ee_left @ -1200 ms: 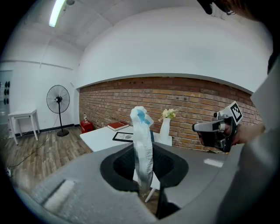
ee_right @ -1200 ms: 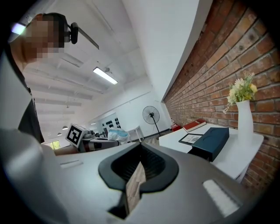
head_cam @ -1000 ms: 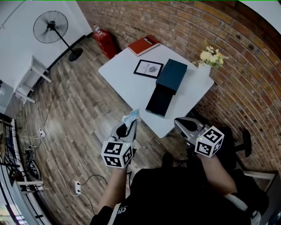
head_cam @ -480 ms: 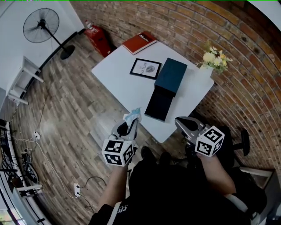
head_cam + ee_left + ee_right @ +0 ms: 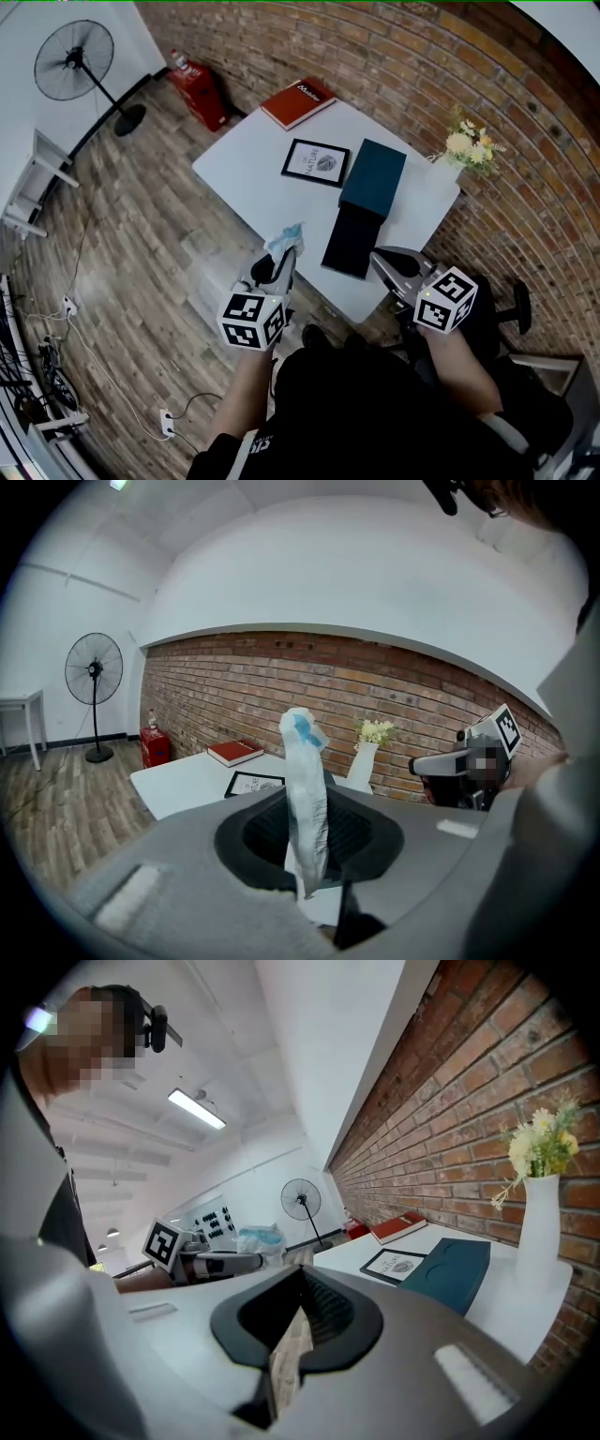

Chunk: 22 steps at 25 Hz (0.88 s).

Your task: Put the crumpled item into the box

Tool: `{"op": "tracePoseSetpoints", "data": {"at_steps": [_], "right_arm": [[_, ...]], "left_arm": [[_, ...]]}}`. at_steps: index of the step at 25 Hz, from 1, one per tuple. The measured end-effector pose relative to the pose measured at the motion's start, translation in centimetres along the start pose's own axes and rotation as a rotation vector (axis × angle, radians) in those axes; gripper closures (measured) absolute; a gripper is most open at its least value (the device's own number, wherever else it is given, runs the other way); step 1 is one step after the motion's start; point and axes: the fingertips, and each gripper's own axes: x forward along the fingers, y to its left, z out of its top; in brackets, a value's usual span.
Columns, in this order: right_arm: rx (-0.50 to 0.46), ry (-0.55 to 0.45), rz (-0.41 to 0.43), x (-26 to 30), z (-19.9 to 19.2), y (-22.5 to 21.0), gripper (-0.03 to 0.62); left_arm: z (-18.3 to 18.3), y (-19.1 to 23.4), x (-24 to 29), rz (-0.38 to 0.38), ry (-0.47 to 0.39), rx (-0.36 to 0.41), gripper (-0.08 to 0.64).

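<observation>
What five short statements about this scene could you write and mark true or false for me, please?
1. The left gripper is clamped on the crumpled item. True.
2. The crumpled item lies inside the box. False: it is held in the left gripper, short of the box.
3. A red book lies on the white table. True.
4. The vase of flowers stands on the floor. False: it stands on the table, by the brick wall.
5. The right gripper holds nothing. True.
</observation>
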Motion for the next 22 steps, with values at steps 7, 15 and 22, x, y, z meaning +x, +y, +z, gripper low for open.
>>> {"op": "tracePoseSetpoints", "data": {"at_steps": [7, 15, 22], "right_arm": [[0.011, 0.015, -0.062, 1.6, 0.0, -0.2, 0.592], [0.063, 0.033, -0.118, -0.9, -0.8, -4.9, 0.592], [0.108, 0.007, -0.101, -1.6, -0.3, -8.8, 0.592]], "left_arm": [[-0.7, 2.1, 2.8, -0.069, 0.030, -0.031, 0.492], [-1.6, -0.8, 7.3, -0.125, 0.086, -0.051, 0.492], [-2.6, -3.8, 11.2, -0.140, 0.160, -0.027, 0.492]]}}
